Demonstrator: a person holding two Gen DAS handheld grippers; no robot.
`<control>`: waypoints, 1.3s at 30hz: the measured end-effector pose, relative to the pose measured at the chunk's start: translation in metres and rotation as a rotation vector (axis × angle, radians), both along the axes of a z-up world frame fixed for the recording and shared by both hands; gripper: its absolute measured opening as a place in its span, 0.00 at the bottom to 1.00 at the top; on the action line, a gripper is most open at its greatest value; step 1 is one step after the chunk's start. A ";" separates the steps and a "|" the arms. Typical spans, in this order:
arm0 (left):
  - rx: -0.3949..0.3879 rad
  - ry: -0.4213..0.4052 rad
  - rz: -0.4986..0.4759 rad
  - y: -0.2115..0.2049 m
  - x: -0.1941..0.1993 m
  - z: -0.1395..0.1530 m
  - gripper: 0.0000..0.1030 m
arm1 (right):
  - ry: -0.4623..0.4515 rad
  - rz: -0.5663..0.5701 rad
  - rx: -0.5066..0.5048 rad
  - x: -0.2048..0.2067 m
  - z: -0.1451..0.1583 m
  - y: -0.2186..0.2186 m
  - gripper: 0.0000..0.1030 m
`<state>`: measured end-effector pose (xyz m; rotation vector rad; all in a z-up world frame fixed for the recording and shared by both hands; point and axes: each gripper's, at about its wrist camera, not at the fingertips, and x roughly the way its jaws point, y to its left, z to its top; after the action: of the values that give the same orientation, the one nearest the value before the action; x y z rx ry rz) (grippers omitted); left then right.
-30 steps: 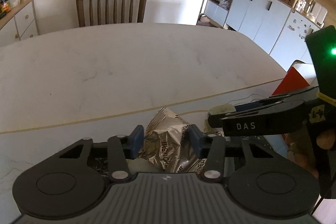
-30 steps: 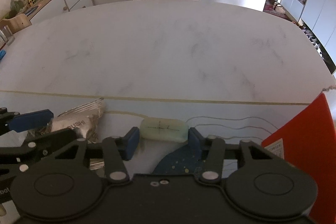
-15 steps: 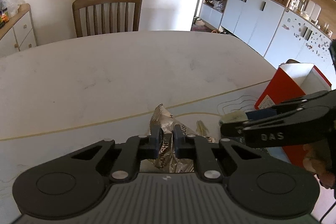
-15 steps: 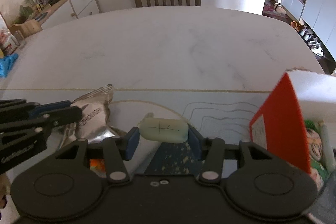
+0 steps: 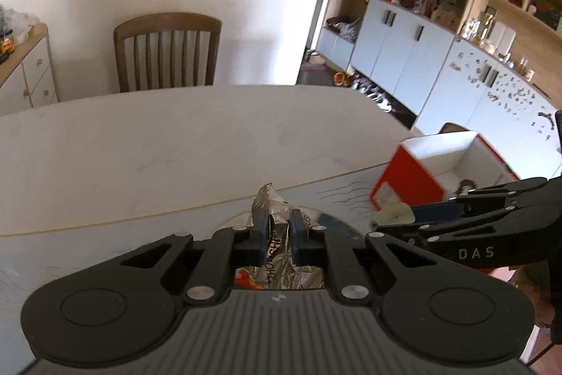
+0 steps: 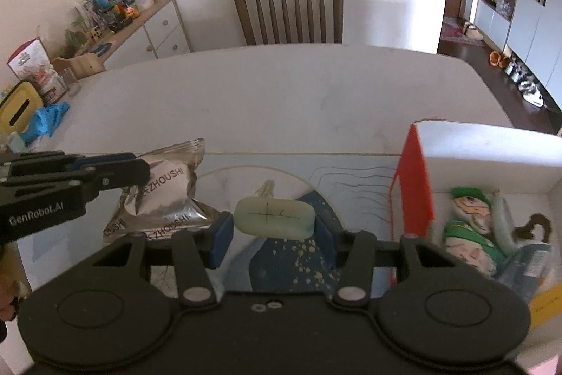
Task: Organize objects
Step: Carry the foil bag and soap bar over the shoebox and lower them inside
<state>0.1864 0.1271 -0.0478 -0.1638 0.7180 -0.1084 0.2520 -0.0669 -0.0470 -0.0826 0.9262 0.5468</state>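
Note:
My left gripper is shut on a crinkled silver foil snack packet and holds it above the table. The packet also shows in the right wrist view, with the left gripper coming in from the left. My right gripper is shut on a pale green soap bar with a pen cross on it. The soap bar also shows in the left wrist view, held by the right gripper. A red and white open box stands to the right, with packets inside.
A white marble table runs ahead, with a drawn mat under the grippers. A wooden chair stands at the far edge. A sideboard with toys is at the left. White cabinets line the right wall.
My left gripper has shut on the silver packet and lifted it off the table. My right gripper has risen with the soap bar, and the red box has come into view.

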 end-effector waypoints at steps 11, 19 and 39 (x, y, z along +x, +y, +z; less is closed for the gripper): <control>-0.001 -0.058 -0.083 -0.060 -0.020 0.038 0.11 | -0.047 -0.011 0.016 -0.028 0.026 -0.049 0.48; -0.005 -0.064 -0.132 -0.114 -0.006 0.041 0.11 | -0.061 -0.059 0.014 -0.030 0.029 -0.101 0.48; 0.027 -0.016 -0.224 -0.237 0.046 0.021 0.11 | -0.078 -0.205 -0.028 0.022 0.016 -0.243 0.48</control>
<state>0.2319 -0.1097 -0.0267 -0.0558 0.7195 -0.3130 0.2742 -0.3100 -0.0311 -0.0334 0.8550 0.3388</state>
